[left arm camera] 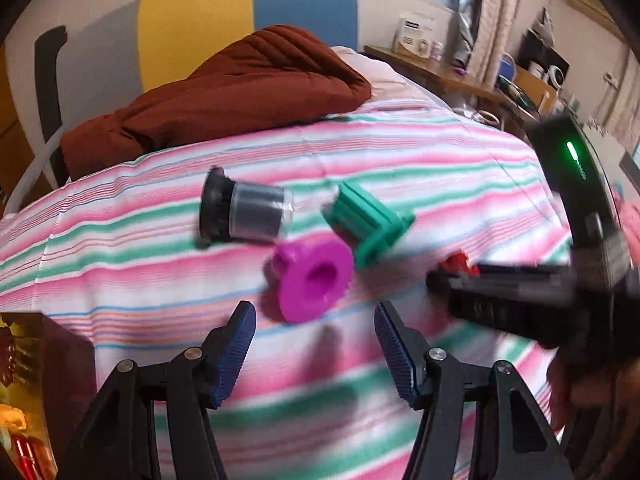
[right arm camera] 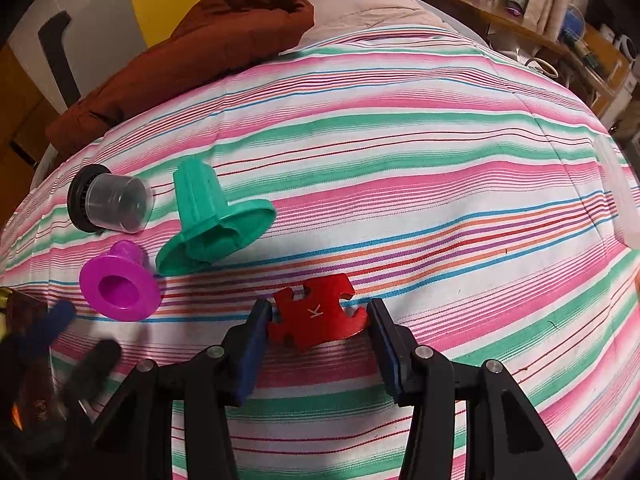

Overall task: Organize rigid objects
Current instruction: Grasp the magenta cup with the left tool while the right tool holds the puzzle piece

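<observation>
On the striped bedsheet (left arm camera: pixel 120 240) lie a purple flanged piece (left arm camera: pixel 312 280), a green flanged piece (left arm camera: pixel 368 224) and a clear cylinder with a black cap (left arm camera: pixel 244 210). My left gripper (left arm camera: pixel 314 312) is open and holds nothing; the purple piece lies just beyond its fingertips. In the right wrist view my right gripper (right arm camera: pixel 319 310) is shut on a red puzzle piece (right arm camera: pixel 316 316) marked K, pads against its two sides, low over the sheet. The purple piece (right arm camera: pixel 120 284), green piece (right arm camera: pixel 212 220) and cylinder (right arm camera: pixel 112 204) lie to its left. The left gripper's blurred fingers (right arm camera: pixel 60 318) show at lower left.
A brown quilt (left arm camera: pixel 224 92) is bunched at the bed's far end. A dark printed box (left arm camera: pixel 44 380) stands at the left edge by my left gripper. A clear plastic container (right arm camera: pixel 616 196) sits at the sheet's right edge. A cluttered wooden desk (left arm camera: pixel 460 76) runs along the far right.
</observation>
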`<state>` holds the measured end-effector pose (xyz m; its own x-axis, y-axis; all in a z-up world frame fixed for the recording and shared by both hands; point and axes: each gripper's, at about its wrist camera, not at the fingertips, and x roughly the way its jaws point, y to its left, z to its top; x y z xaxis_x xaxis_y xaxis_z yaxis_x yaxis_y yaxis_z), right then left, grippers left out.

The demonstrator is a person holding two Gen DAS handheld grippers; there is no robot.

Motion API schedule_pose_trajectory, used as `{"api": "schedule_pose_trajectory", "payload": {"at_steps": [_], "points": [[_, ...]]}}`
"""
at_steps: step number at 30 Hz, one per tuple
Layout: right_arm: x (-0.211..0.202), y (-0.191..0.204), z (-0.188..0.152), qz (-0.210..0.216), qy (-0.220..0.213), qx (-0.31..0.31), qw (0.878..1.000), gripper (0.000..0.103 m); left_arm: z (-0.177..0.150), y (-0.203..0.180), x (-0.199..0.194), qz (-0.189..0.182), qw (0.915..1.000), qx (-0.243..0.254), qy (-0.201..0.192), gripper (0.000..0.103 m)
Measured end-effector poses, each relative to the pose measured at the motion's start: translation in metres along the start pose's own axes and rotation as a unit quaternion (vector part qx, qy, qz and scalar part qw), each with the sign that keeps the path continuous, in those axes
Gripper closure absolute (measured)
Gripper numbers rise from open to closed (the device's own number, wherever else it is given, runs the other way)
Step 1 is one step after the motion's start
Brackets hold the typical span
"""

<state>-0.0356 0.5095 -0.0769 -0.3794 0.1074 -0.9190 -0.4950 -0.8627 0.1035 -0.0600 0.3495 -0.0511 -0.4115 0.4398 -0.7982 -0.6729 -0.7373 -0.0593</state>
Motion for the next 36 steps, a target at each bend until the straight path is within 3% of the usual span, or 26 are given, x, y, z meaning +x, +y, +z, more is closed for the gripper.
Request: {"api": "schedule_pose_trajectory", "payload": {"at_steps": [4,7,9,12,14,17,21,25,29,36], "points": [[-0.002,0.001,-0.003,0.001,0.000,0.004,1.000,0.053,0.011,0.006,-0.022,-0.012,0.9978,-0.026,-0.059,0.040],[-0.002,0.001,-0.003,0.003,0.001,0.005,1.000,0.053,0.038,0.007,-0.021,0.041,0.9961,-0.023,-0.074,0.040],[-0.001,0.001,-0.001,0.007,0.001,0.000,1.000,0.053,0.052,0.011,-0.011,0.086,0.9941,-0.022,-0.063,0.040],[0.001,0.001,0.002,0.007,0.001,-0.001,1.000,0.053,0.056,0.015,0.013,0.113,0.9935,-0.004,-0.011,0.040],[0.001,0.001,0.002,0.008,0.001,-0.002,1.000,0.053,0.046,0.015,0.016,0.078,0.9969,0.003,-0.001,0.042],[0.001,-0.001,0.002,0.012,0.001,0.003,1.000,0.053,0.024,0.007,0.000,0.024,0.9990,0.022,-0.030,0.041],[0.001,-0.002,0.003,0.015,0.001,0.006,1.000,0.053,-0.004,-0.006,-0.009,0.010,0.9983,0.049,-0.030,0.041],[0.001,-0.004,0.004,0.017,0.002,0.010,1.000,0.053,-0.024,-0.003,-0.019,0.001,0.9984,0.034,-0.046,0.041],[0.003,-0.007,0.008,0.027,0.001,0.027,0.999,0.053,-0.025,-0.005,-0.022,-0.019,0.9976,0.025,-0.061,0.041],[0.002,-0.022,0.011,0.016,-0.002,0.062,0.998,0.053,-0.011,-0.040,0.000,-0.037,0.9953,0.081,-0.038,0.041]]}}
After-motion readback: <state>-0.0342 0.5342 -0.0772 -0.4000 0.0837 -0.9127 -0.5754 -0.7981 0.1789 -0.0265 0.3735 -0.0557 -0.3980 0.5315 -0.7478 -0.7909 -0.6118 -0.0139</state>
